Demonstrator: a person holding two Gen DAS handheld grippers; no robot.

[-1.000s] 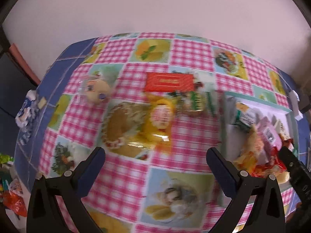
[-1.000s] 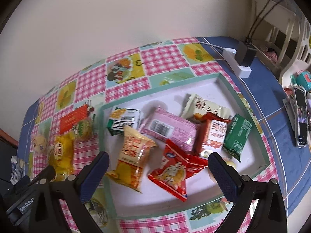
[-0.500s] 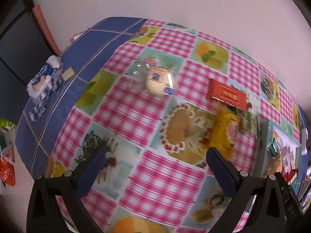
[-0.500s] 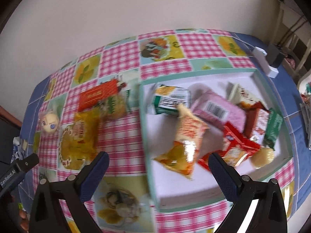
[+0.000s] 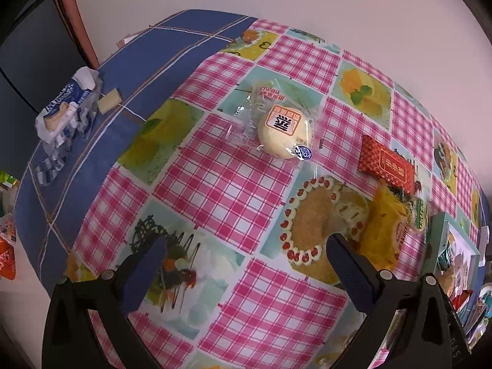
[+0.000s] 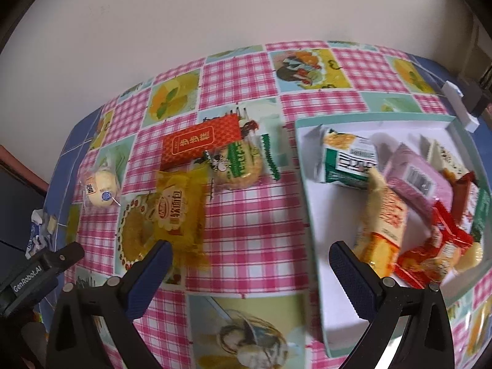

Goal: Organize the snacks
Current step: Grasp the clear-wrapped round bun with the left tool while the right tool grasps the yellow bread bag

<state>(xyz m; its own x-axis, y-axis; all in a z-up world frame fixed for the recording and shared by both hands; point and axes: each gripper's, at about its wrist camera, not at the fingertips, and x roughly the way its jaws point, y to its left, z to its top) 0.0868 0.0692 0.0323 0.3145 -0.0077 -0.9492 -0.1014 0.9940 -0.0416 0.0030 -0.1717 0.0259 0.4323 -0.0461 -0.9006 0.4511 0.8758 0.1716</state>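
A round cream bun in clear wrap [image 5: 284, 133] [image 6: 100, 189] lies on the checked tablecloth ahead of my open, empty left gripper [image 5: 246, 261]. A red flat box [image 5: 386, 167] [image 6: 200, 144], a yellow packet [image 5: 384, 230] [image 6: 178, 212] and a green-labelled cookie pack [image 6: 243, 166] lie between the bun and the teal-rimmed white tray [image 6: 313, 221]. The tray holds several snack packs, among them a green-white pack [image 6: 347, 161] and an orange-yellow pack [image 6: 384, 224]. My right gripper [image 6: 249, 261] is open and empty, above the cloth at the tray's left rim.
A crumpled blue-white wrapper [image 5: 64, 107] and a small cream block [image 5: 109, 101] lie on the blue cloth at the far left. A white power strip [image 6: 459, 107] sits behind the tray. The wall runs along the table's far edge.
The left gripper has swung left and closer, so the bun now sits ahead of it. The right gripper has moved left from over the tray to the tray's left rim. Both stay open.
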